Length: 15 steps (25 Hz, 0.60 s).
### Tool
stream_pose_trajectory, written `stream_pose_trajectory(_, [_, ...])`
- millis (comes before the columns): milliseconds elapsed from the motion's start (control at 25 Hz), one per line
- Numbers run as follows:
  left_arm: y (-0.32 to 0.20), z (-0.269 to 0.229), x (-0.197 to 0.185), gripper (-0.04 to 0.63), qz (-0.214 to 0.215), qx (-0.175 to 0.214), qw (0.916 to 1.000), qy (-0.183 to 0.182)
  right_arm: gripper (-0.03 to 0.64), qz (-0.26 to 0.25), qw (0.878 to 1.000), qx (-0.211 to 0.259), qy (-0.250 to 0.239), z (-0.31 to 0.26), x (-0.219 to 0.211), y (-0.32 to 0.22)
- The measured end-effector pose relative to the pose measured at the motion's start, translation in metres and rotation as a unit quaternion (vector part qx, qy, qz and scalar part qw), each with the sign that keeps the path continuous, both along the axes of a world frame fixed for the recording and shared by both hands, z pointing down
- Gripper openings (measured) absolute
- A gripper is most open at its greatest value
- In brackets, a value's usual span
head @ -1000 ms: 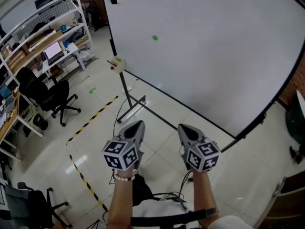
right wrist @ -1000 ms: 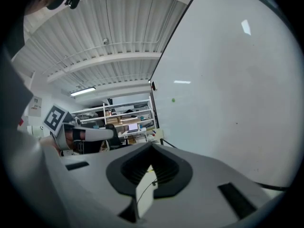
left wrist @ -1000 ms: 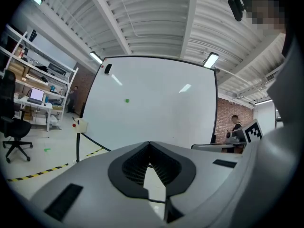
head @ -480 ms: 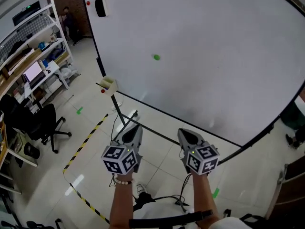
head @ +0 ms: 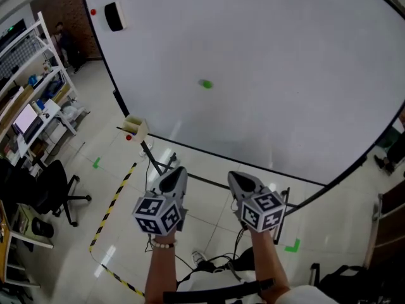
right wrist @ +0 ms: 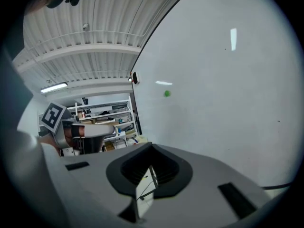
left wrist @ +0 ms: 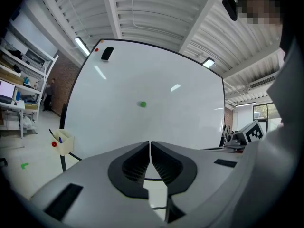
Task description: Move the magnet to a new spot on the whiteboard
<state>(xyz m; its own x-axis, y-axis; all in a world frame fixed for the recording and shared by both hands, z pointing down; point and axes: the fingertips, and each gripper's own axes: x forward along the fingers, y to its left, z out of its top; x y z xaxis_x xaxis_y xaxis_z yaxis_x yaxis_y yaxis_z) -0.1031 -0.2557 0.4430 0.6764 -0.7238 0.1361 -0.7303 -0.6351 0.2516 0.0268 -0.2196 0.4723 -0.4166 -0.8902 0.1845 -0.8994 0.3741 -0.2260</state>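
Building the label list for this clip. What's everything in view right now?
whiteboard: one, white, on a black stand, fills the upper frame
magnet: one, green, left of the board's middle
eraser: one, black, board's top left
dot: one, red, left of the eraser, too small to identify
marker holder: one, cream, board's lower left corner
shelves: one unit, white, far left
office chair: one, black, floor left
hazard tape: yellow-black, floor
cables: black, floor near the person
left gripper: grey, jaws all but together, have just been easing open, nothing between
right gripper: grey, jaws together, empty
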Motion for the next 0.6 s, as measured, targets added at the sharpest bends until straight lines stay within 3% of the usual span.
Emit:
stream_pose_trajectory(240, [-0.029,-0.012,0.031,0.011,0.003,0.023,0.9997,-0.002,0.009,-0.022,1.000,0.008,0.015,-0.007,0.015,-0.027])
stream_pose_trajectory(400, [-0.052,-0.035,0.061,0.116,-0.002,0.051,0.9983,-0.027,0.009,-0.037,0.999,0.020,0.022,-0.021,0.043,-0.036])
stream_pose_trajectory(600, [-0.085,-0.071,0.083,0.169,-0.016,0.090,0.9947,-0.046,0.009,-0.054,0.998,0.037,0.016,-0.036,0.056,-0.049])
